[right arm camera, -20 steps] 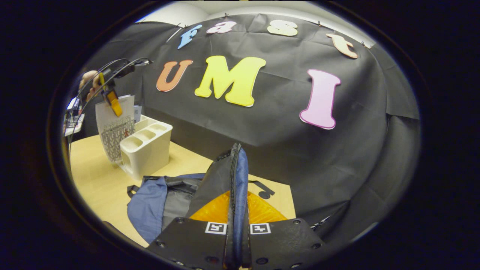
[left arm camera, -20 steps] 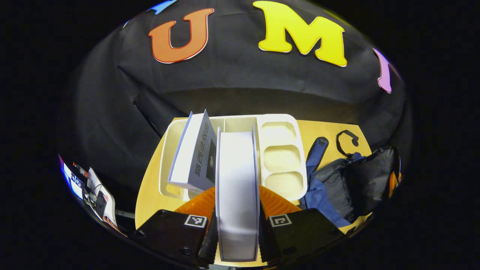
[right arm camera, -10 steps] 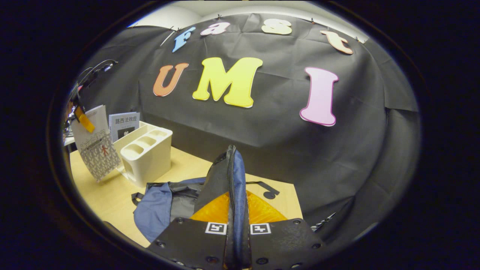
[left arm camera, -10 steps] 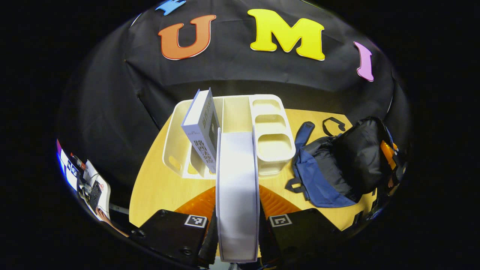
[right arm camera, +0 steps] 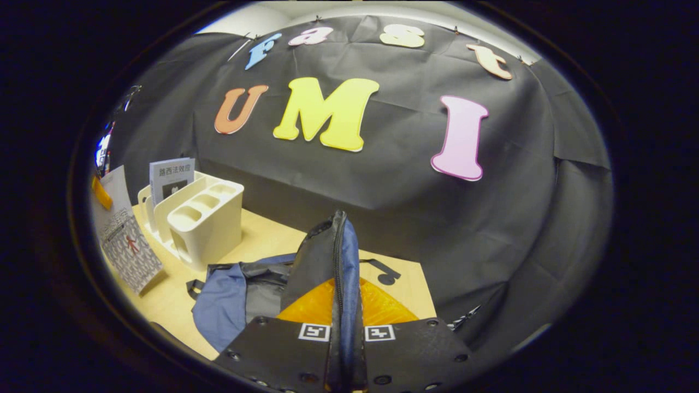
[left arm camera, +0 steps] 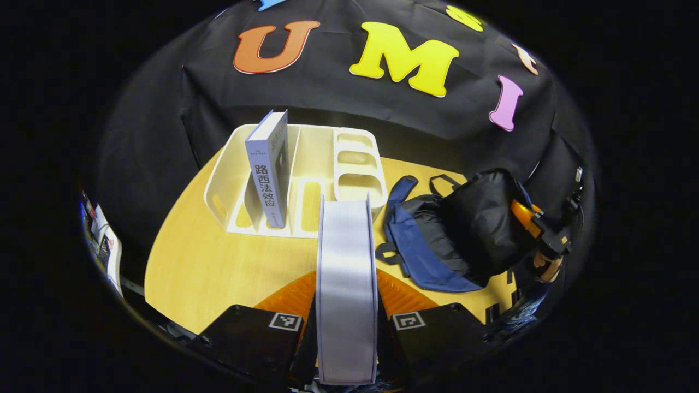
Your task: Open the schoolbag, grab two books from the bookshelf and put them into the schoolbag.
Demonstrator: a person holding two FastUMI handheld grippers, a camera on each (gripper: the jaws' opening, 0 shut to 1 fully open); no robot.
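While right tool (right arm camera: pixel 345 349) pinches schoolbag (left arm camera: pixel 458 234) flap up, left tool (left arm camera: pixel 346 333) clamps first book (left arm camera: pixel 346 284) clear of bookshelf (left arm camera: pixel 306 180), above surface (left arm camera: pixel 218 273). Second book (left arm camera: pixel 268 169) stands shelved; both await bagging.

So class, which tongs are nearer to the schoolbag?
Right. The right tongs are shut on the schoolbag at its zipper edge. The left tongs grip a book above the table, apart from the bag.
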